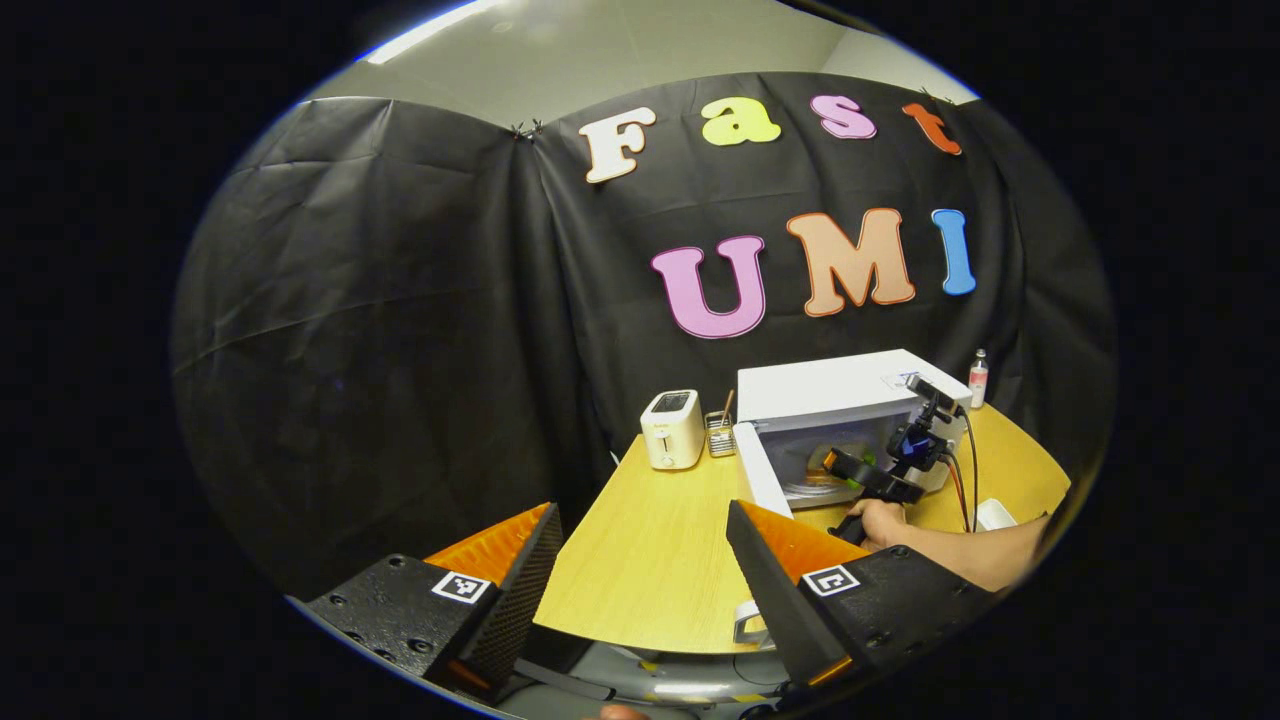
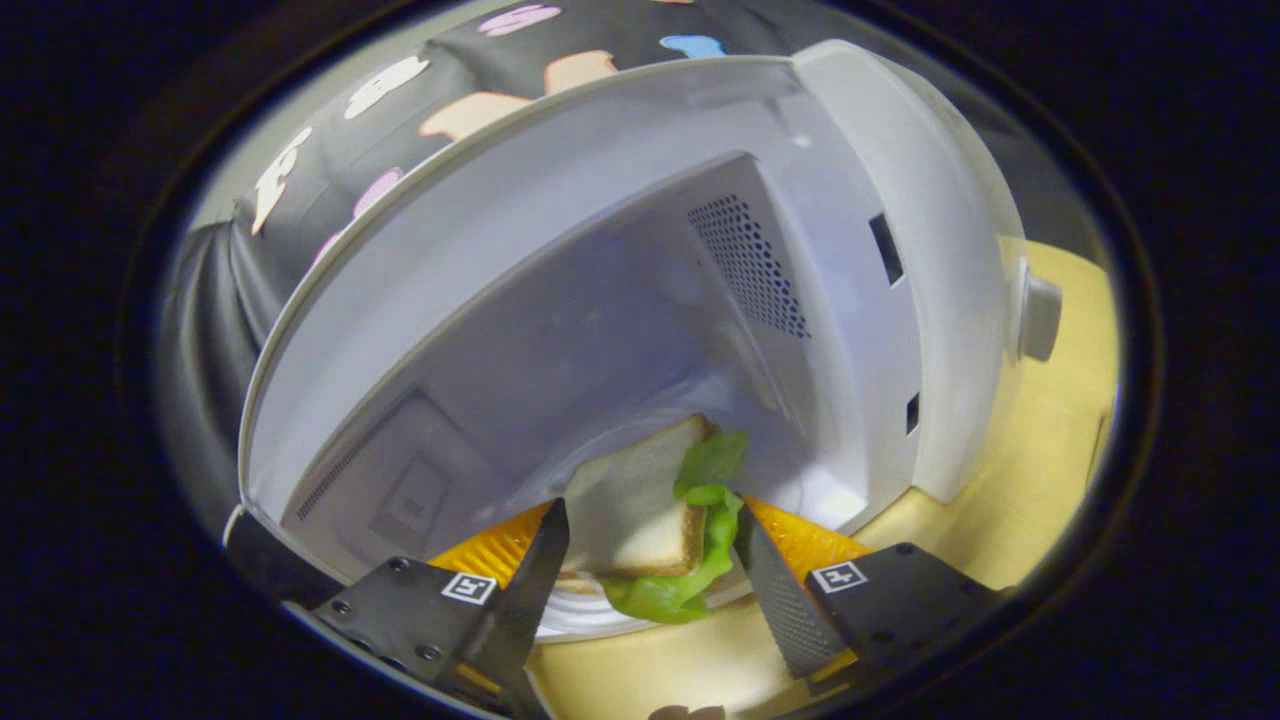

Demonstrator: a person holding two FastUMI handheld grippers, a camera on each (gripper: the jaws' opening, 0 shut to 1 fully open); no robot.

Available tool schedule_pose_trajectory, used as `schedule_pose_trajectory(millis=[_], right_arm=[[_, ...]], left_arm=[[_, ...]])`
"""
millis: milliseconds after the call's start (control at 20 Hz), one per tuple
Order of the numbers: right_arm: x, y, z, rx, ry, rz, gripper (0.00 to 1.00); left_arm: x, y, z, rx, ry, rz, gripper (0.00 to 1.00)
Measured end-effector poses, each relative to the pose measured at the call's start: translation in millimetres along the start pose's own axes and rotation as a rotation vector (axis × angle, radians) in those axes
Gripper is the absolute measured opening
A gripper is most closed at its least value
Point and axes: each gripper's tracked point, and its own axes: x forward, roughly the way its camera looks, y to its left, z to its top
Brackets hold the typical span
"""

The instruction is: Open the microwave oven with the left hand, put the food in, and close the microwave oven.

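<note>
1. On the wooden tabletop (image 1: 650, 560): microwave (image 1: 850, 420), door (image 1: 762, 468) swung open.
2. Right claw (image 2: 650, 570) clenched on sandwich (image 2: 650, 520) at cavity mouth.
3. Left claw (image 1: 640, 560) released, empty.
4. Best: set flat, then release.

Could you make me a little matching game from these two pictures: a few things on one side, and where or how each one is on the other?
Things:
1. sandwich
2. toaster
3. microwave door
4. left tool

Place or state:
a. swung open
b. open, holding nothing
c. left of the microwave, on the table
d. between the right tool's fingers, at the oven's mouth

Pairs: 1-d, 2-c, 3-a, 4-b
</note>
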Motion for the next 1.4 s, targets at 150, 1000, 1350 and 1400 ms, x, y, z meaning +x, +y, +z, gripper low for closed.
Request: schedule_pose_trajectory(millis=[150, 1000, 1350, 1400], right_arm=[[-7, 2, 8, -0.062, -0.005, 0.030, 0.98], [-207, 2, 100, -0.417, -0.100, 0.362, 1.00], [-300, -27, 145, -0.338, -0.127, 0.326, 0.99], [-314, -31, 152, -0.343, -0.135, 0.326, 0.91]], left_arm=[[-1, -2, 2, -0.008, -0.009, -0.007, 0.97], [-8, 22, -38, -0.076, -0.046, -0.028, 0.98], [-4, 14, -82, -0.139, 0.002, -0.113, 0.93], [3, 19, -87, -0.151, -0.002, -0.087, 0.71]])
